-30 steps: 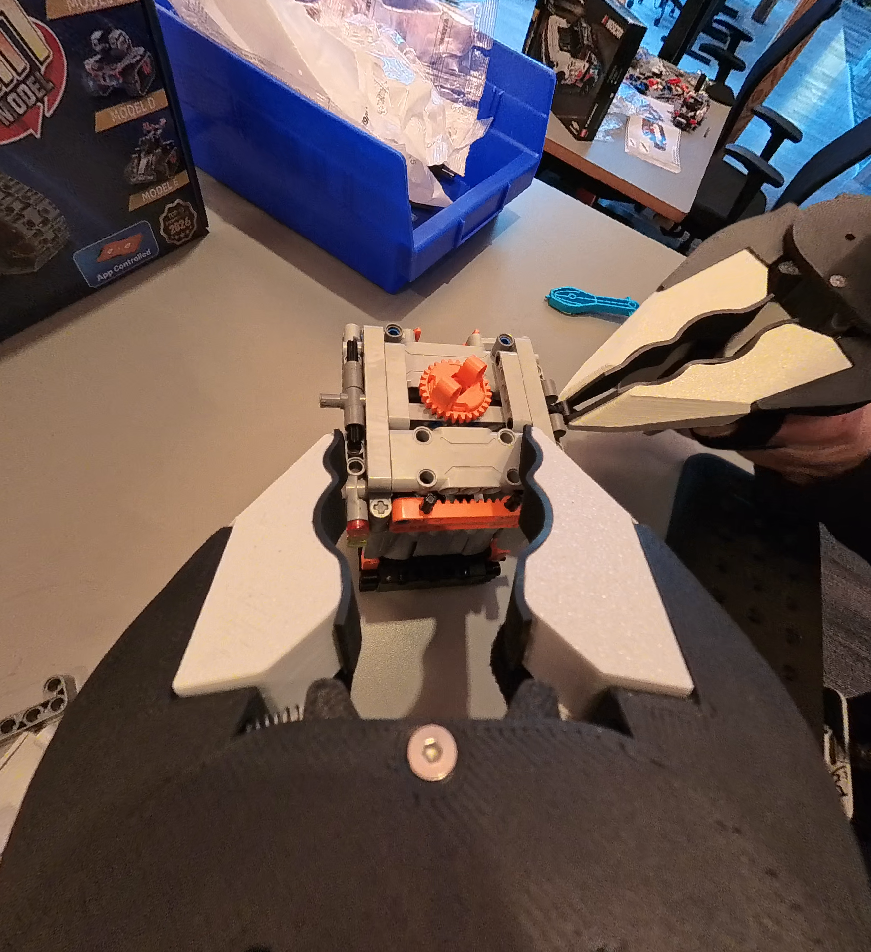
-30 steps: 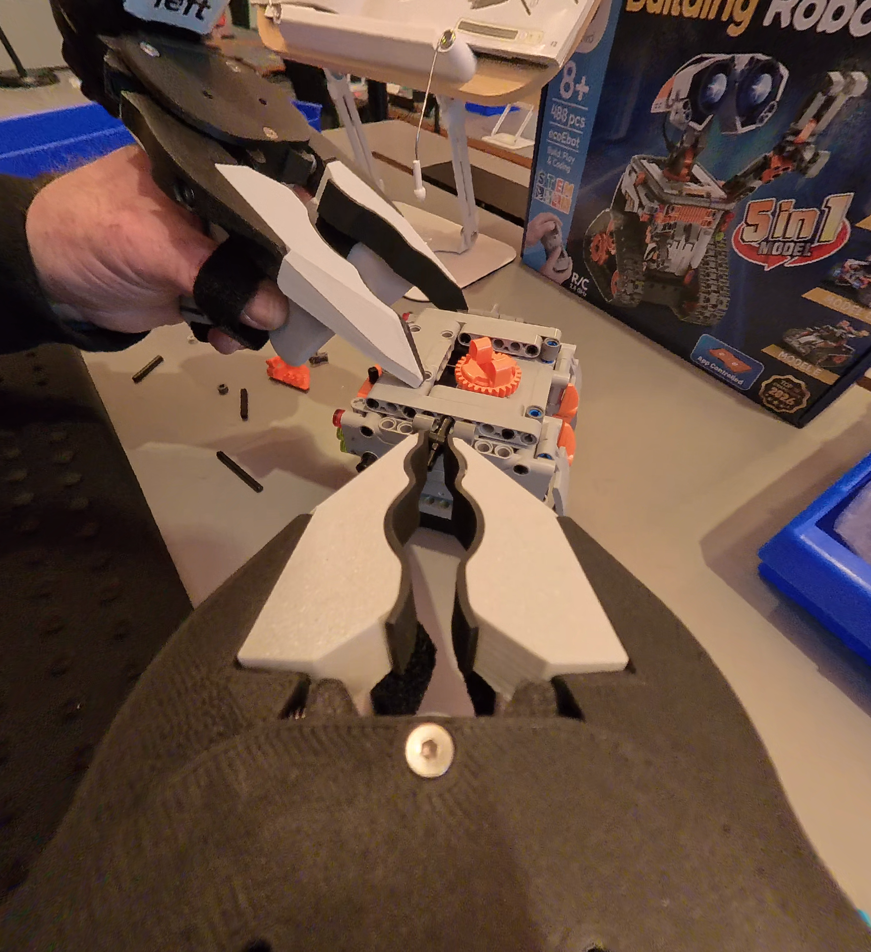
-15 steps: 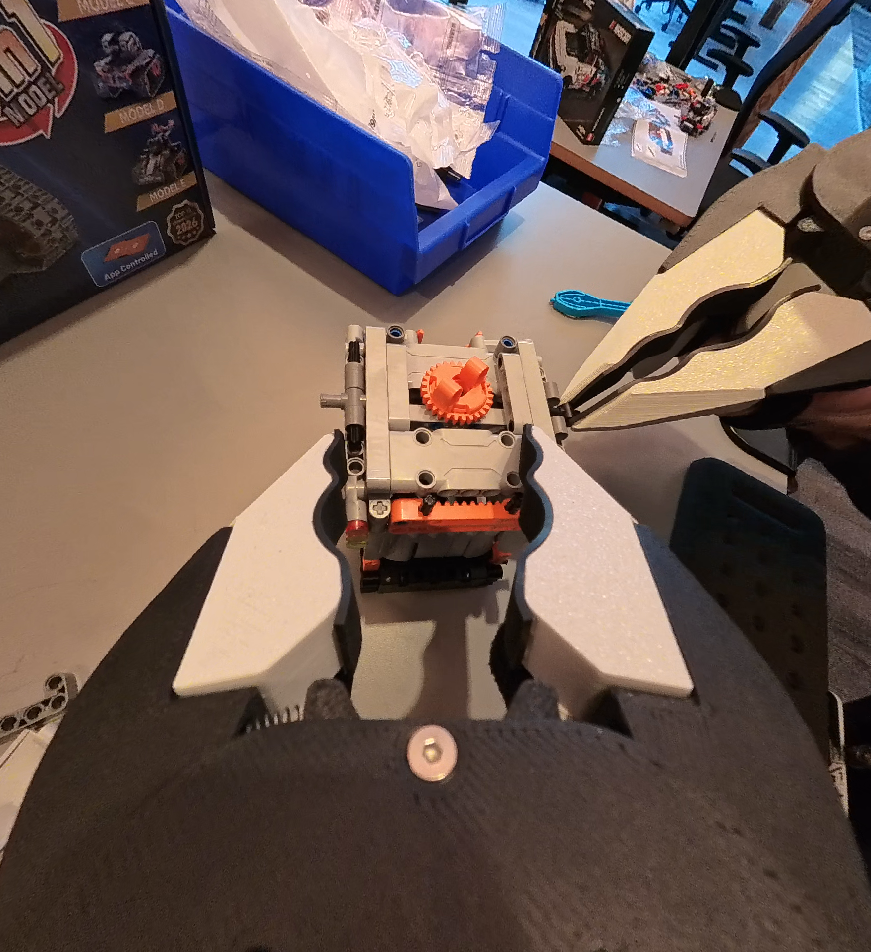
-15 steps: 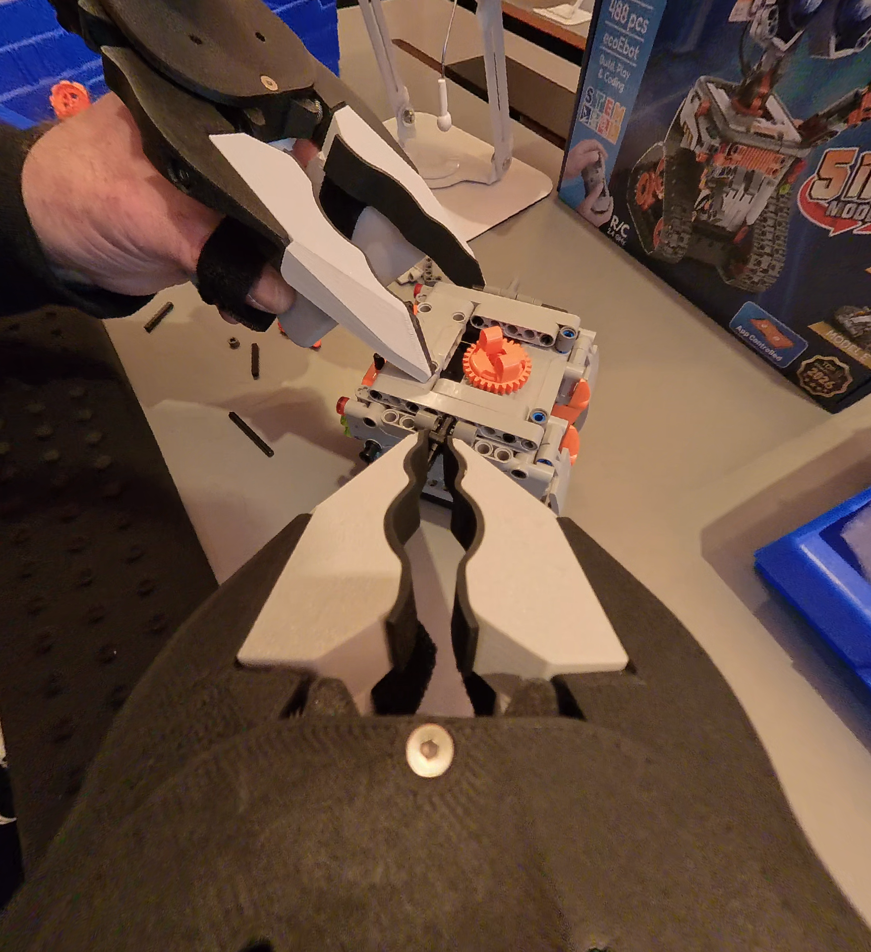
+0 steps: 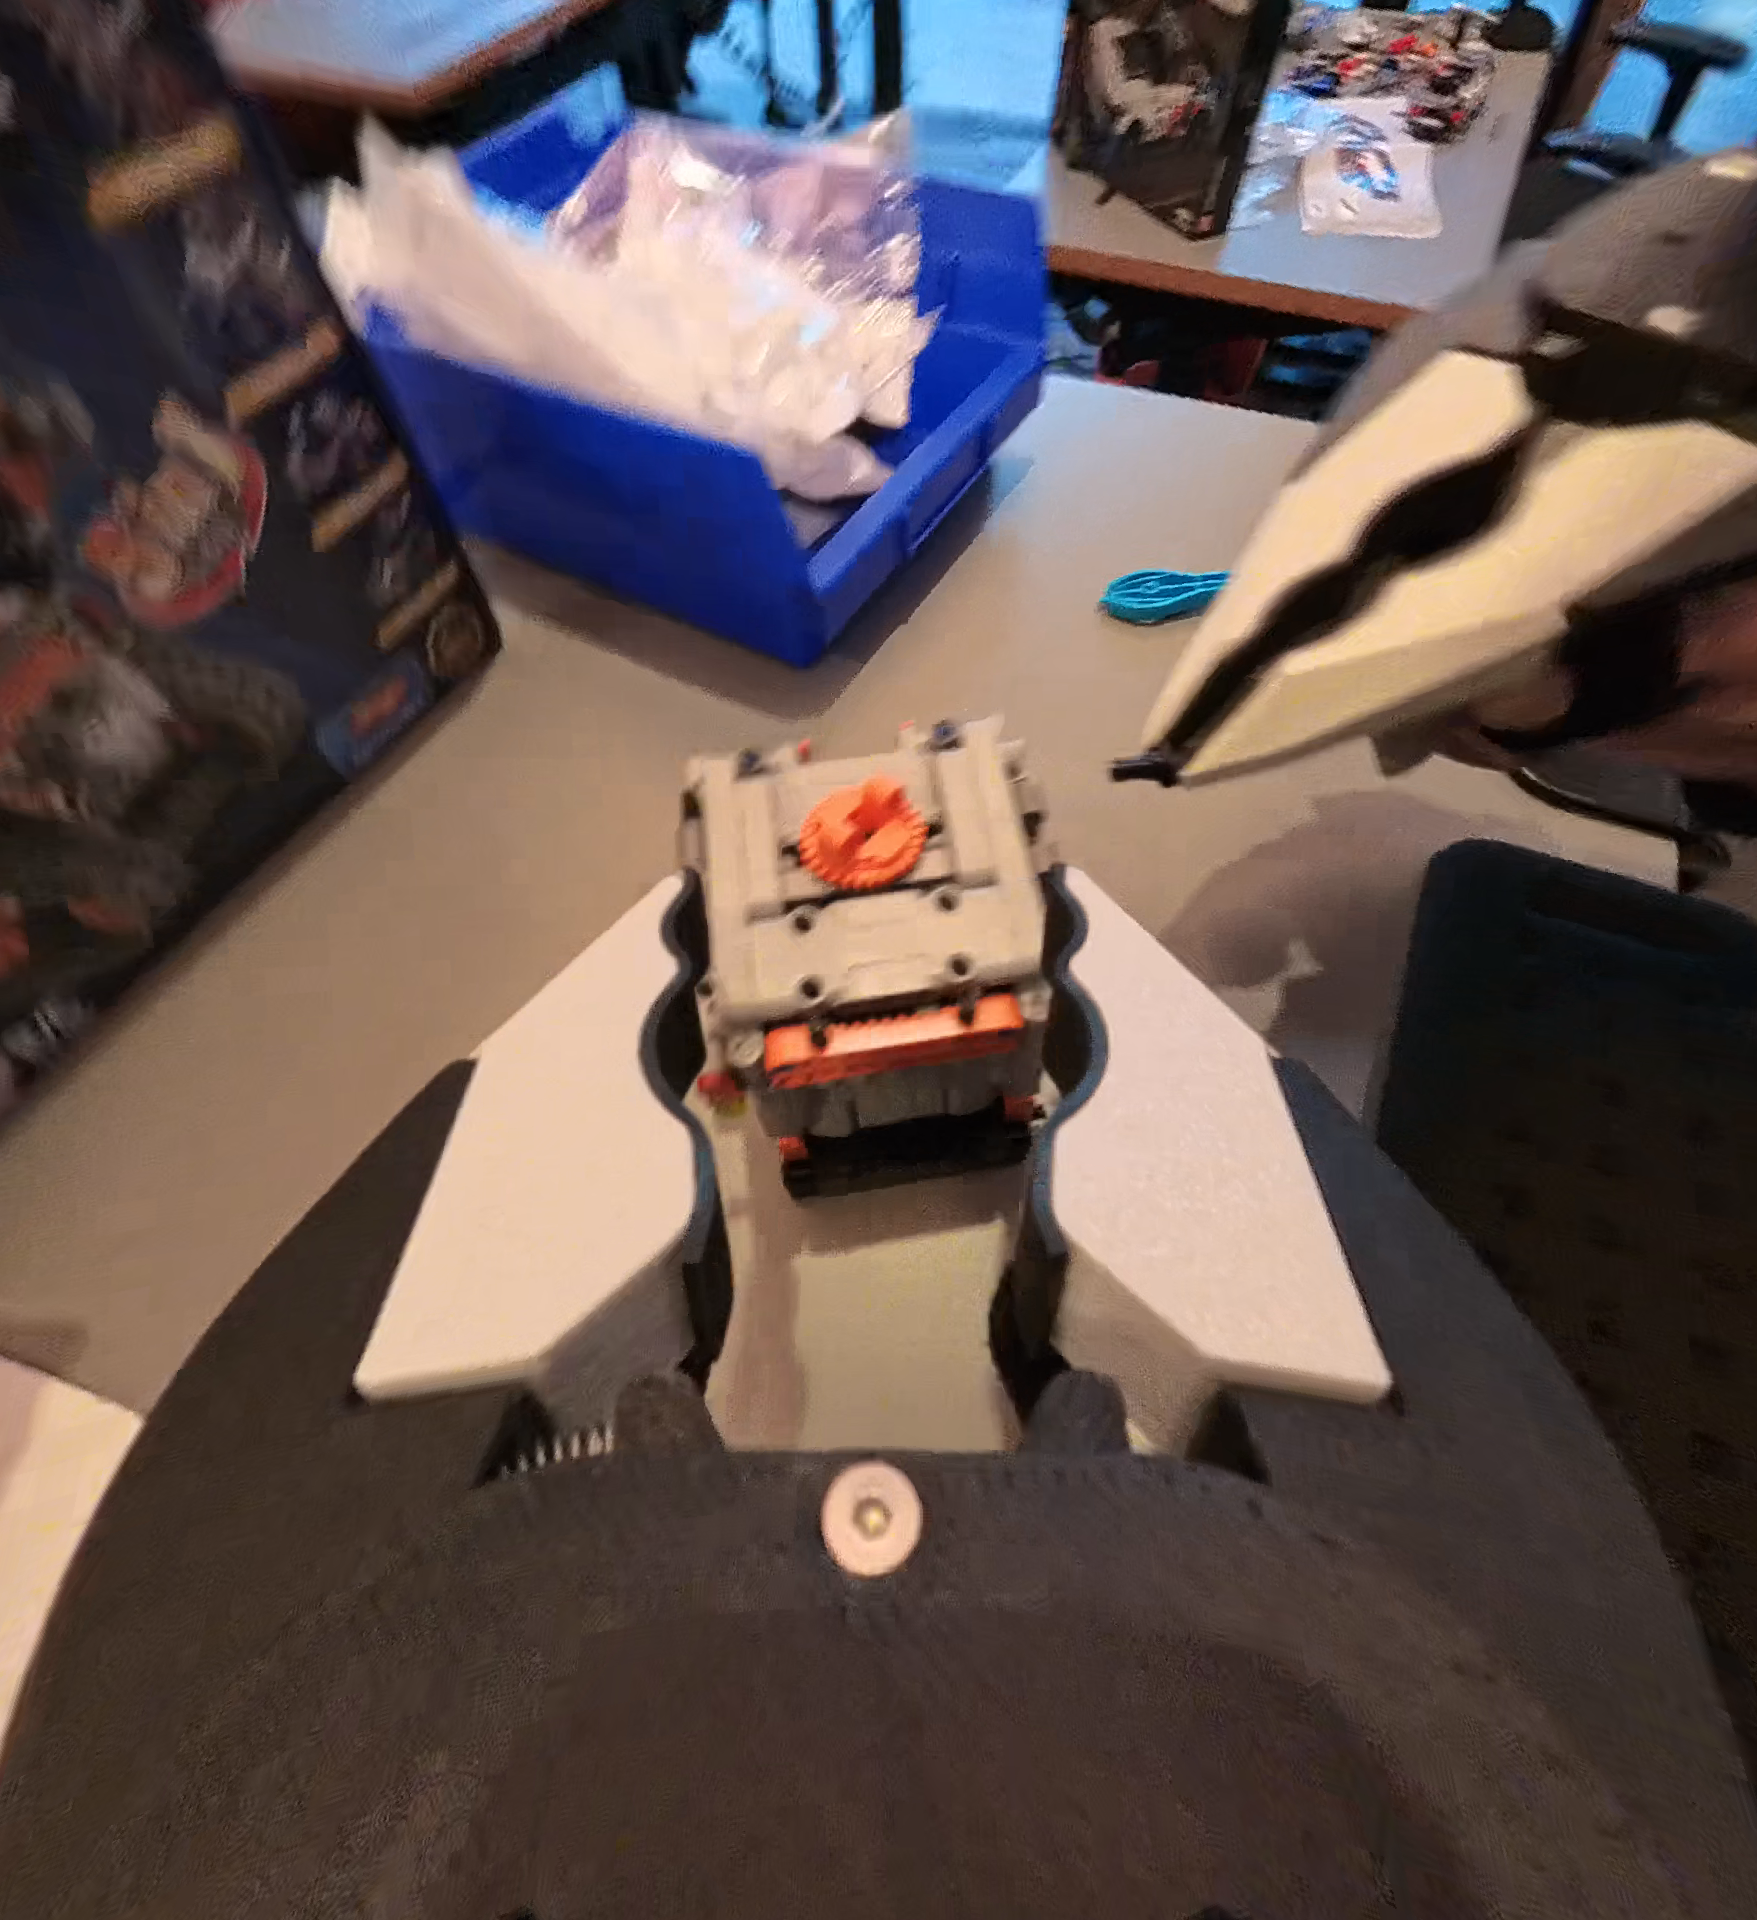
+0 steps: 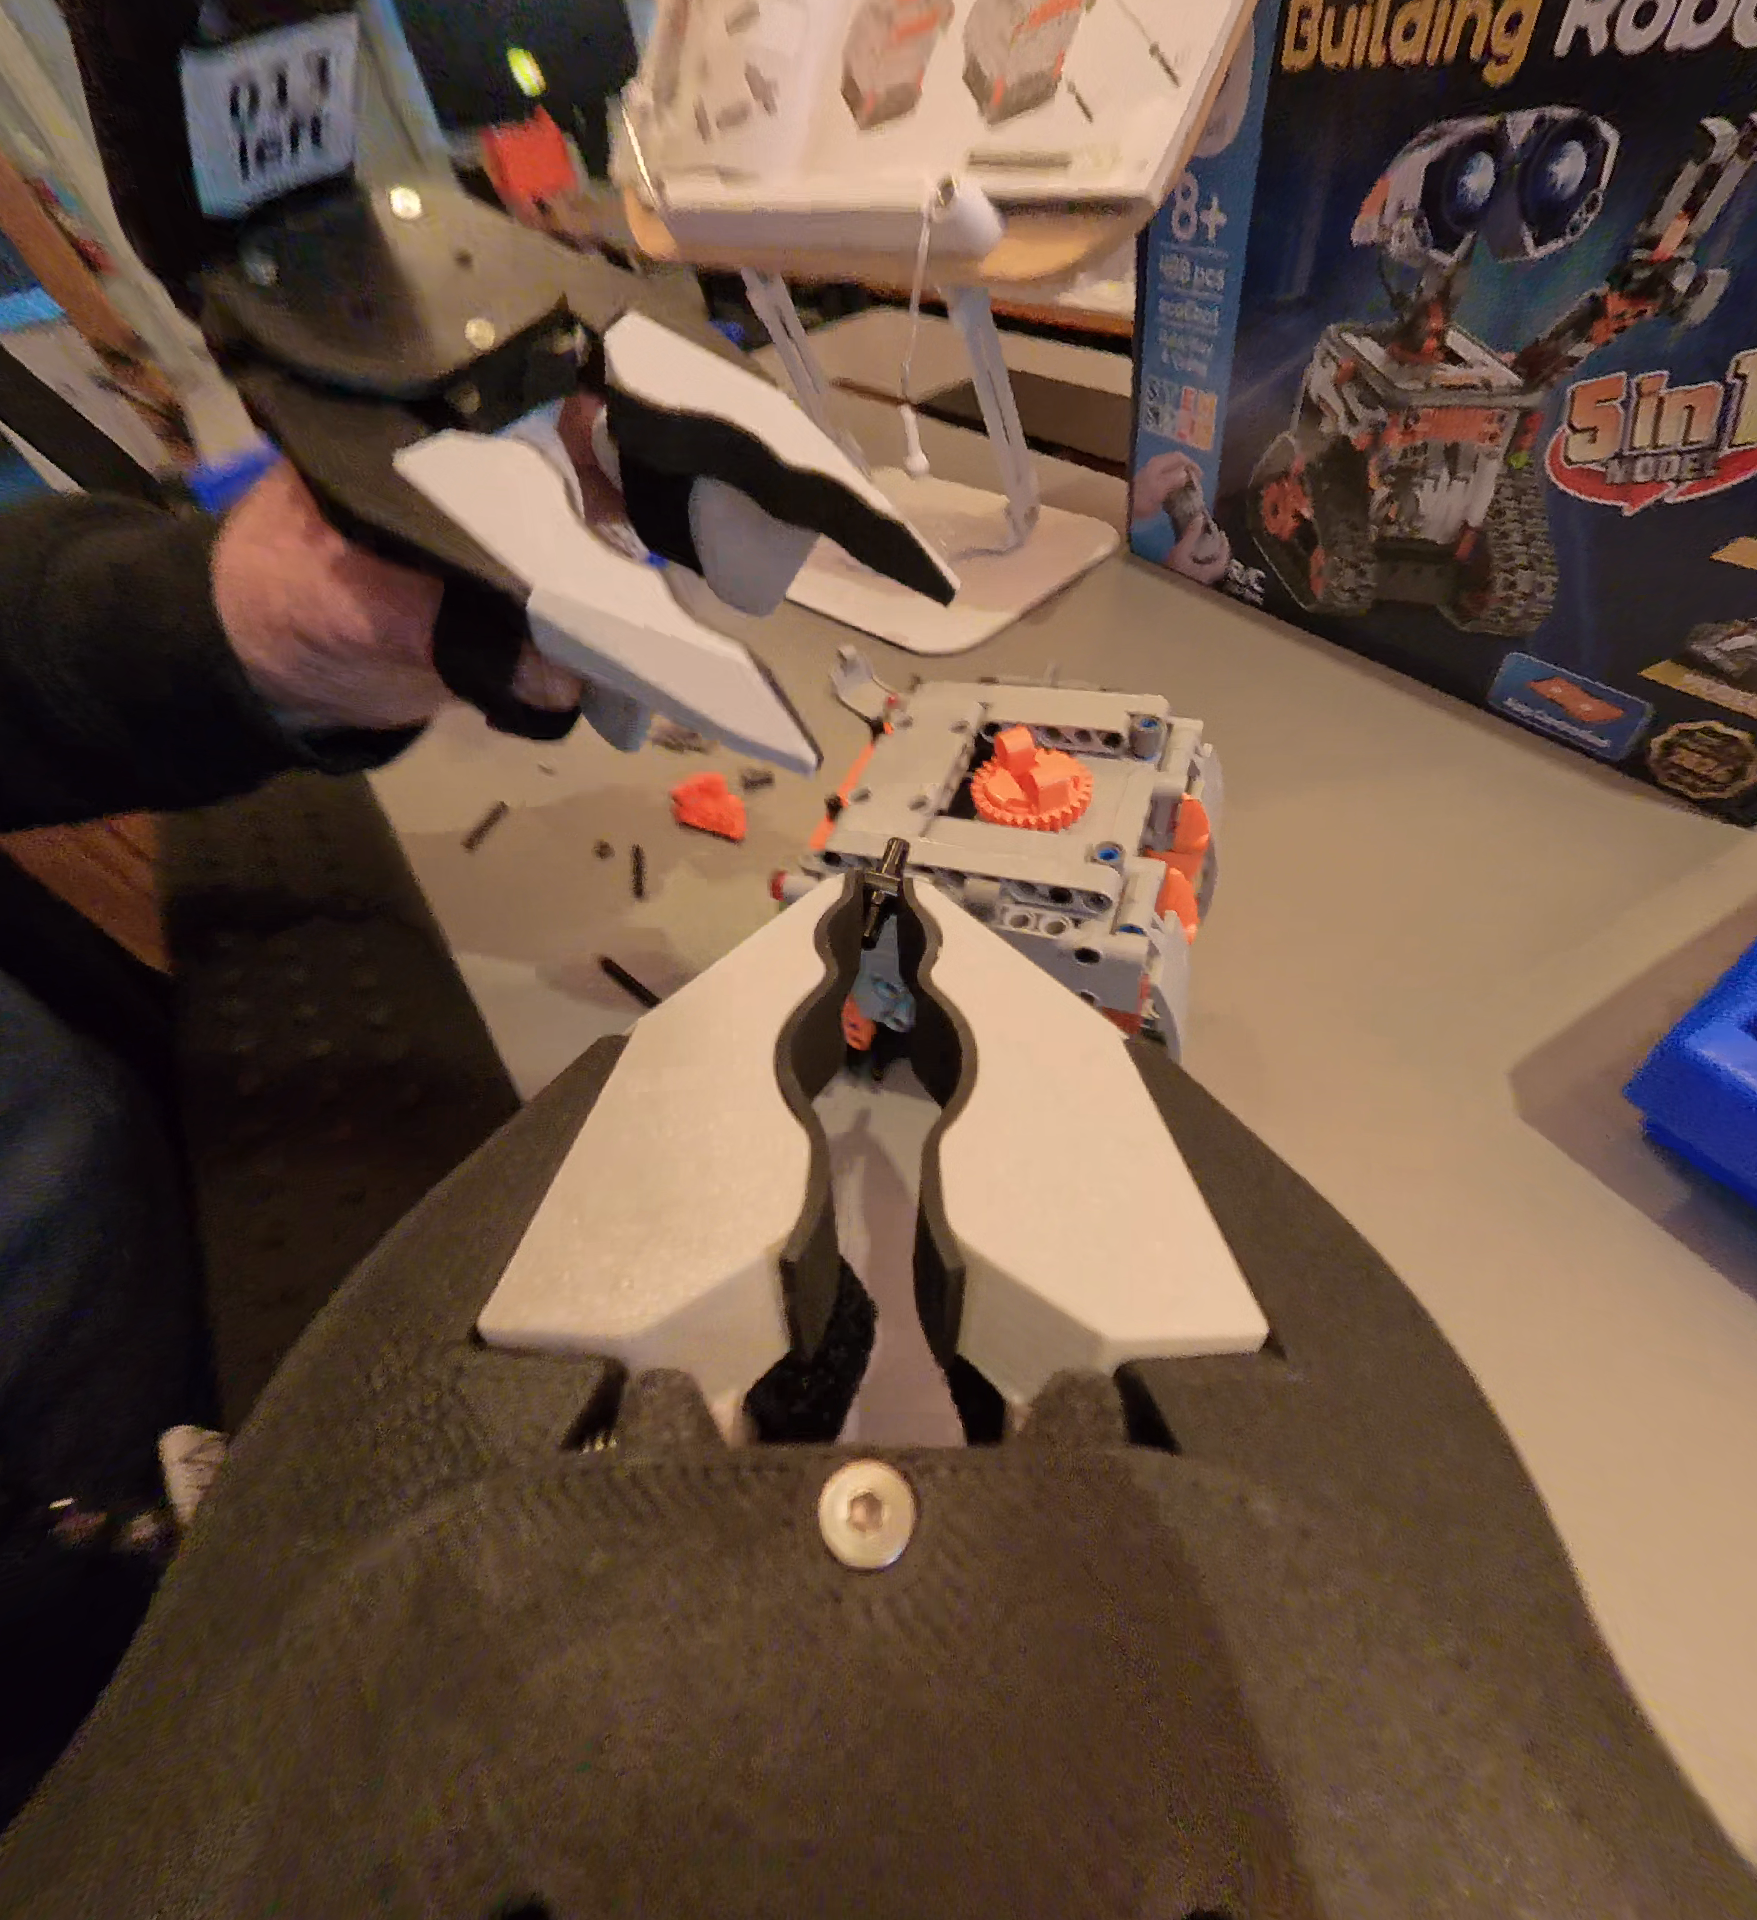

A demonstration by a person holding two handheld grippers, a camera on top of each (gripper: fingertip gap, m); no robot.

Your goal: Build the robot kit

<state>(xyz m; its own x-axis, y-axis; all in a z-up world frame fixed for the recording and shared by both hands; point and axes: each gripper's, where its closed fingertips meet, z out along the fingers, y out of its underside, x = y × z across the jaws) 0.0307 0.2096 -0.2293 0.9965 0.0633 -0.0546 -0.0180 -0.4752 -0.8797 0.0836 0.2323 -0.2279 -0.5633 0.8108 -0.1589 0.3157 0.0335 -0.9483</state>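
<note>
Left gripper [image 5: 869, 914] jaws spread, flanking grey-orange brick block [image 5: 858, 935] on worktop [image 5: 334, 987]; right gripper [image 6: 882, 894], at block's 2 o'clock, pinches small black pin [image 6: 884, 871].

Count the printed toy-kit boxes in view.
2. One big box stands on the grey table, left of the blue bin. A second box stands on the far table behind the bin. Others may be out of frame.

Dim warm light, motion blur, fisheye edges
</note>
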